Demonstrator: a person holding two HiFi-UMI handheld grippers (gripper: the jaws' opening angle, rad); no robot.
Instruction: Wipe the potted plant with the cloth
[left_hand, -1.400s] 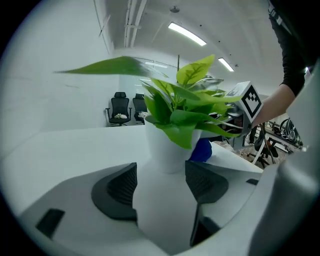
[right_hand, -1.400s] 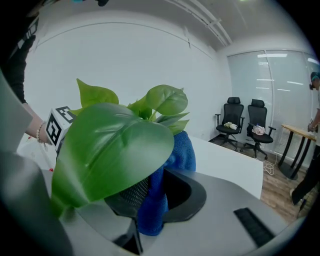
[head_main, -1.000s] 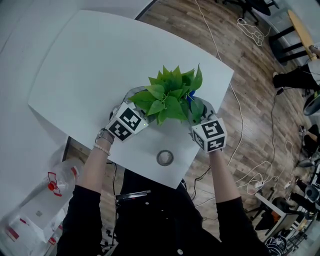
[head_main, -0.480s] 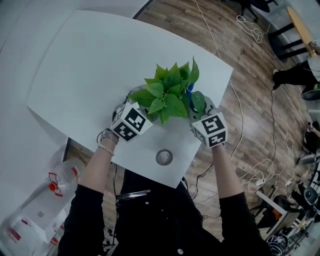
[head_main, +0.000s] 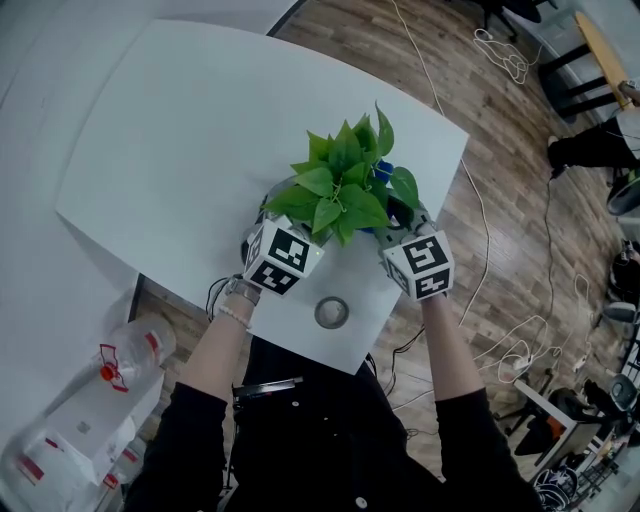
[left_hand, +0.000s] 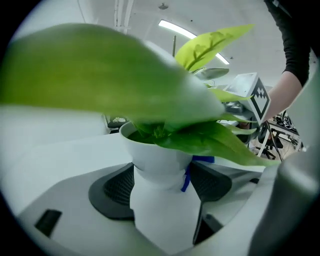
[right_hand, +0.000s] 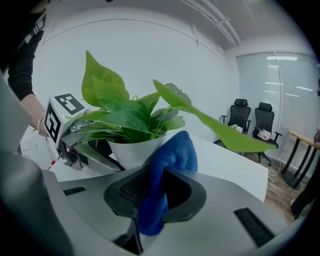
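Blue microfibre was what caught my eye: the cloth (right_hand: 167, 165) sat bunched in the right gripper (right_hand: 157, 195), whose jaws were pinched narrow on its middle, so that a fold stood up above them and a tail hung below. Across from it the left gripper (left_hand: 161, 185) had its jaws drawn in on the narrow waist of the white pot (left_hand: 157, 165), one pad on each side, steadying it. The potted plant (head_main: 345, 190) was near the front edge of the white tabletop (head_main: 180, 130), between the two grippers, with a small ring (head_main: 331, 313) lying on the tabletop just in front of it.

I judged the wiping to be under way, or just about to be. The raised fold was close against the pot's right side, under the lowest leaves (right_hand: 125, 117); whether it actually touched I could not tell. The next move would probably call for sweeping the cloth around the pot or up along a leaf, with light pressure, while the left jaws kept the pot from turning or tipping.
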